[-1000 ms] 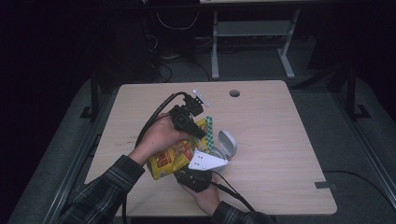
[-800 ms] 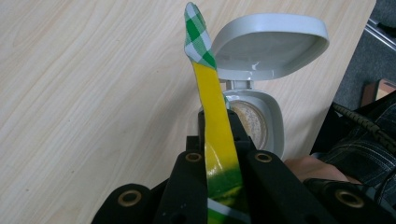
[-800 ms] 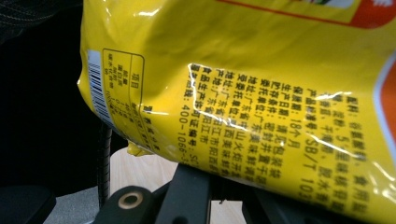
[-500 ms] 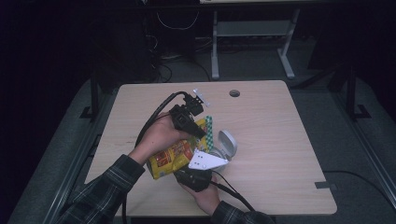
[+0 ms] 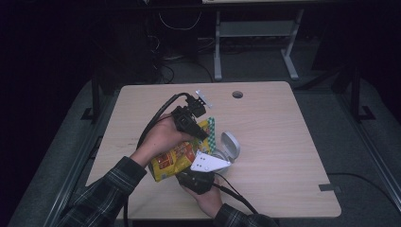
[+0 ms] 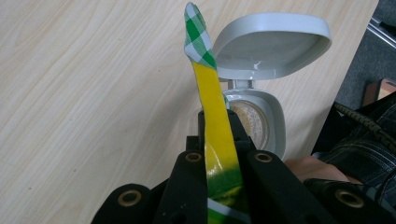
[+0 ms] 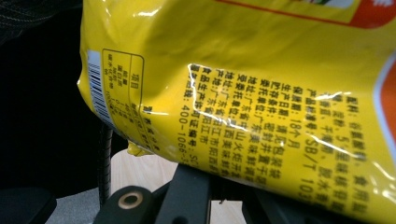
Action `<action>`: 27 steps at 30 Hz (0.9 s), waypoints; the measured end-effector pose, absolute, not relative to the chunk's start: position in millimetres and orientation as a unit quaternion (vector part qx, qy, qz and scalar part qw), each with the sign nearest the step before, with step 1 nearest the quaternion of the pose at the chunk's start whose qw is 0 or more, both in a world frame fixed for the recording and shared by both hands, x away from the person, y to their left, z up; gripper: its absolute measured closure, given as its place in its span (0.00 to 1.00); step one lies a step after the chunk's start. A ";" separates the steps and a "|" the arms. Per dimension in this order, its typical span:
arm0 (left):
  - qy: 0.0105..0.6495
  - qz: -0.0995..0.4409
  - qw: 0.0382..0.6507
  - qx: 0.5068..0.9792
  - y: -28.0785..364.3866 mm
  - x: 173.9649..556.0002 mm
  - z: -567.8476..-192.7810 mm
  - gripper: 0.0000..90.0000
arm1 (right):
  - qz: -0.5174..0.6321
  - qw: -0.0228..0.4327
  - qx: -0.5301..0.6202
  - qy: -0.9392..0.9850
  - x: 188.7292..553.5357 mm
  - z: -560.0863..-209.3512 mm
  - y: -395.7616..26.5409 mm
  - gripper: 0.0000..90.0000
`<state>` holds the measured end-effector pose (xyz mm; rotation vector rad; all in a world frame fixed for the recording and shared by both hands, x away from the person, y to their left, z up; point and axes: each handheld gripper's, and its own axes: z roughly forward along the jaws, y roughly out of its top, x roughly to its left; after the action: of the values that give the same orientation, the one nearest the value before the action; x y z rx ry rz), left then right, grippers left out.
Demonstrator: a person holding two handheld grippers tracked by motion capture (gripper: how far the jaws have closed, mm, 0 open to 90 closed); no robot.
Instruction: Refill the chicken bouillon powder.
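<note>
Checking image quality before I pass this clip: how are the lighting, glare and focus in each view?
High view: dim, the room behind nearly black, the table lit evenly, the yellow bag readable. Left gripper view: bright and sharp on the bag's sealed edge and the open grey container; the left gripper close and slightly soft. Right gripper view: glare streaks on the bag's foil, print legible, left side dark.

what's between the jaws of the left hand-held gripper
In the left gripper view, the sealed top edge of the yellow snack bag is pinched between them, in front of the open grey container.
</note>
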<state>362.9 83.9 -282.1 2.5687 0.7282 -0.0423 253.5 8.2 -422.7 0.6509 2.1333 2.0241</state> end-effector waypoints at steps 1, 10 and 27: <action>0.265 -0.016 0.234 0.935 83.9 363.0 -282.1 1.00 | 0.670 0.064 0.216 0.707 253.4 -422.7 8.2 1.00; 0.266 -0.016 0.229 0.936 83.2 363.8 -282.4 1.00 | 0.672 0.062 0.216 0.706 254.2 -422.9 8.1 1.00; 0.266 -0.015 0.227 0.937 80.5 363.4 -281.3 1.00 | 0.674 0.061 0.218 0.703 254.2 -422.1 7.1 1.00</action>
<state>363.4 80.5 -281.3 2.5817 0.7317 -0.0406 254.2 7.1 -422.1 0.6582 2.1283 2.0387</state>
